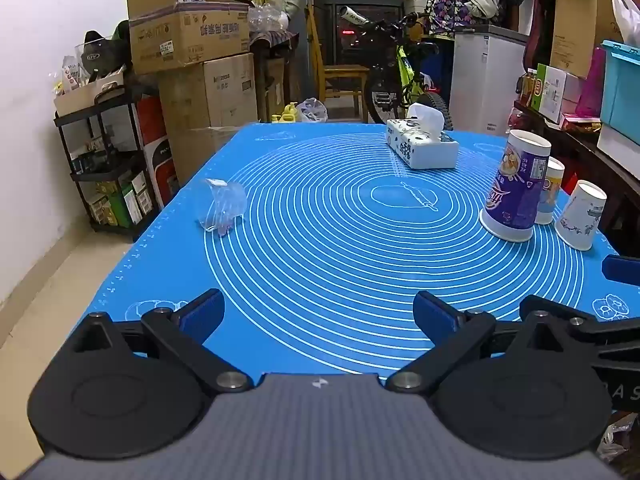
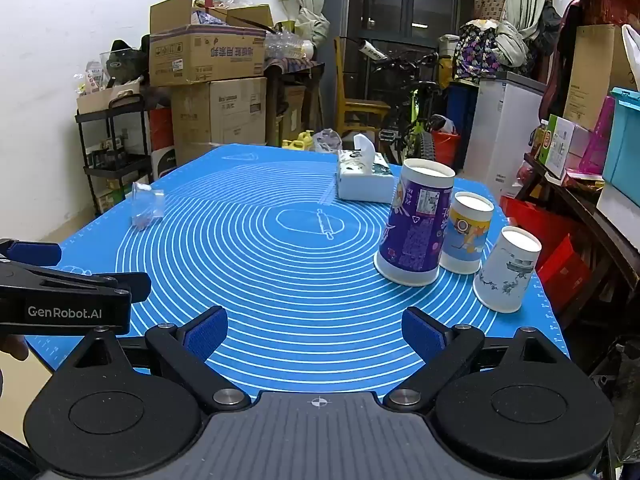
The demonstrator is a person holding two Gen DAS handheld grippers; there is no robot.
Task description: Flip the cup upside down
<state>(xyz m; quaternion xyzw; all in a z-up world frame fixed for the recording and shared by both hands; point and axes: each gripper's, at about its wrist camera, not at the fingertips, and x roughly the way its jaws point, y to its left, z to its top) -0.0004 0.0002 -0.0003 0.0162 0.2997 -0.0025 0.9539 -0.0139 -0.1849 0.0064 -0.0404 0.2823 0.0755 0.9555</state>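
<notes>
A clear plastic cup (image 1: 222,208) lies on its side at the left of the blue mat (image 1: 320,248); it also shows in the right wrist view (image 2: 146,206). Three paper cups stand upside down at the right: a tall purple one (image 1: 516,186) (image 2: 416,222), a small yellow and blue one (image 1: 551,190) (image 2: 467,232), and a white one (image 1: 582,215) (image 2: 506,274). My left gripper (image 1: 316,314) is open and empty over the mat's near edge. My right gripper (image 2: 316,332) is open and empty, near the mat's front.
A tissue box (image 1: 422,146) (image 2: 362,178) sits at the far middle of the mat. Cardboard boxes (image 1: 200,64), a black shelf cart (image 1: 108,164), a bicycle (image 1: 400,76) and a white cabinet (image 1: 486,80) stand beyond the table. Shelves with boxes line the right side.
</notes>
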